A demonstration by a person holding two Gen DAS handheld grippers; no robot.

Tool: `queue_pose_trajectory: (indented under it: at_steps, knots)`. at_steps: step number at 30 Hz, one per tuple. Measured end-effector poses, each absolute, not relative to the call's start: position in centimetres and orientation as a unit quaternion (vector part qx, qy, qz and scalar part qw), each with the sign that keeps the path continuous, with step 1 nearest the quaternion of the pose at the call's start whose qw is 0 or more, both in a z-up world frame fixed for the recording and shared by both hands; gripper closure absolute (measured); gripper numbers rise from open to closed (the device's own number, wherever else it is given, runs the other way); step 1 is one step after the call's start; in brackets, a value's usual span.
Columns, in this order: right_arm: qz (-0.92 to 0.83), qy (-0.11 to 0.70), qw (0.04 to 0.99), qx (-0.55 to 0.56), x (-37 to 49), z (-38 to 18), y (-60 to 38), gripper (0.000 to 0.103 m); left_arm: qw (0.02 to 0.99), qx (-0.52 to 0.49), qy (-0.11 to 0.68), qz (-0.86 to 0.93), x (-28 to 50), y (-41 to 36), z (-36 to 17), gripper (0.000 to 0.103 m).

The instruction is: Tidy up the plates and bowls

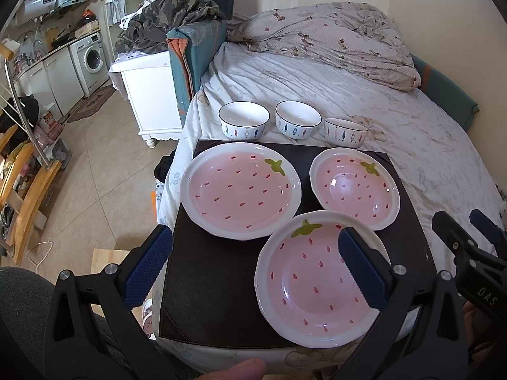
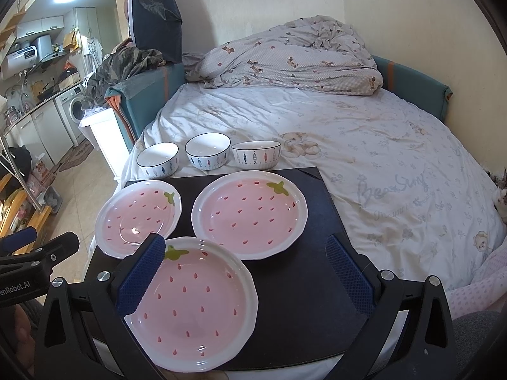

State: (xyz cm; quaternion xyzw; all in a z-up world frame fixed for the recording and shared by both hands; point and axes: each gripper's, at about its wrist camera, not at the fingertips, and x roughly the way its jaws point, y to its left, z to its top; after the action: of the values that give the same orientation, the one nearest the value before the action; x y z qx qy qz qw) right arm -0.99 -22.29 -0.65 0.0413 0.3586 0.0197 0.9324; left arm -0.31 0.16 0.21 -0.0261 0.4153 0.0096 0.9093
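Three pink strawberry plates lie on a dark mat (image 1: 206, 285) on the bed: far left (image 1: 240, 190), far right (image 1: 355, 186) and near (image 1: 317, 278). Behind the mat, three white fish-pattern bowls (image 1: 244, 120) (image 1: 298, 118) (image 1: 345, 129) stand in a row on the sheet. My left gripper (image 1: 256, 266) is open over the mat's front, with its right finger (image 1: 364, 269) in front of the near plate. My right gripper (image 2: 245, 275) is open too, its left finger (image 2: 142, 275) in front of the near plate (image 2: 196, 304). Neither holds anything.
A crumpled duvet (image 1: 332, 38) lies at the bed's far end. Left of the bed stand a white cabinet (image 1: 152, 95) and a clothes-covered bed end over tiled floor (image 1: 104, 164). A wall borders the bed on the right. A person's thumb (image 1: 240, 367) shows at the bottom edge.
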Motion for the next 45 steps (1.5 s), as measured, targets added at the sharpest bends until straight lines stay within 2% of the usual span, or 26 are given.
queue_pose_trajectory:
  at_steps: [25,37,45]
  knots:
    - [0.028,0.37,0.926,0.076,-1.0,-0.3,-23.4,0.0,0.901,-0.013,0.433,0.019,0.2,0.2,0.1,0.0]
    - [0.091,0.456,0.871,0.157,2.3,-1.6,-26.5,0.0,0.866,0.029,0.499,0.012,3.7,0.3,-0.3,0.0]
    - [0.085,0.505,0.852,0.108,3.8,-3.5,-26.7,0.001,0.837,0.024,0.546,0.007,5.2,0.7,-3.0,0.0]
